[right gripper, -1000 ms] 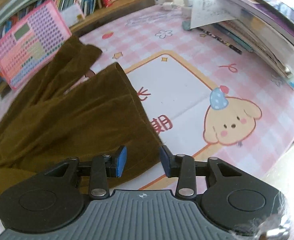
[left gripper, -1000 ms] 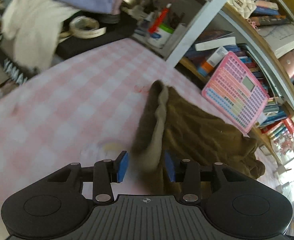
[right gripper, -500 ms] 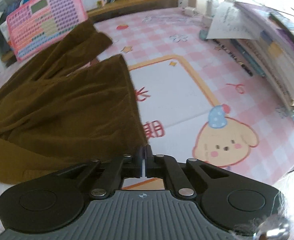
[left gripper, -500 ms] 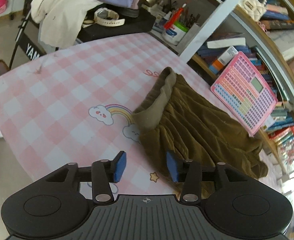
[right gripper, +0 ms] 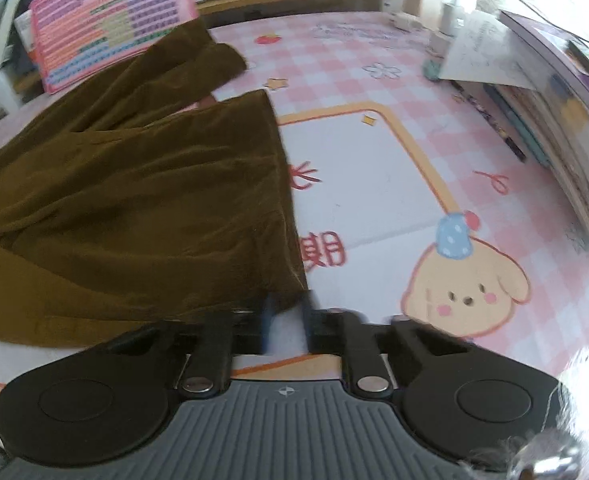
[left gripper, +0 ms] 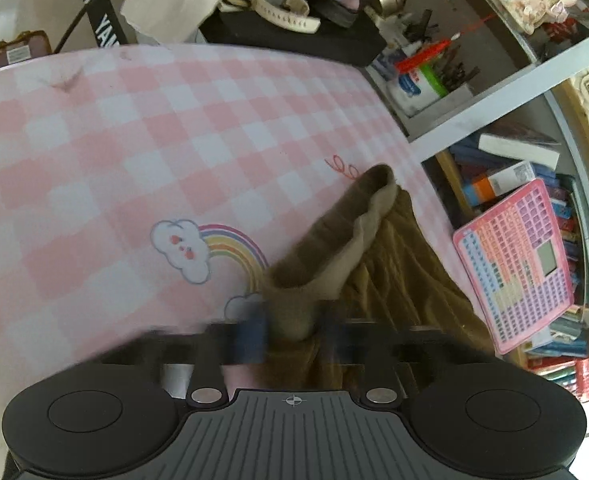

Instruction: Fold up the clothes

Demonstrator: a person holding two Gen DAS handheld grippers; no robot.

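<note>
Both tools' blue pads motion-blurred

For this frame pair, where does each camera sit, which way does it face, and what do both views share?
Left wrist: on the left tool, looking down along its fingers at the brown trousers' waistband; only the tool shows.
Right wrist: on the right tool, facing the hem corner of the trousers' leg; only the tool shows.
Shared: the trousers, pink checked cloth, pink keypad toy.

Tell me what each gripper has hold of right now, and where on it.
Both hold the brown corduroy trousers. The left gripper pinches the waistband end, the right gripper a trouser leg's hem corner. Both have just been closing.
</note>
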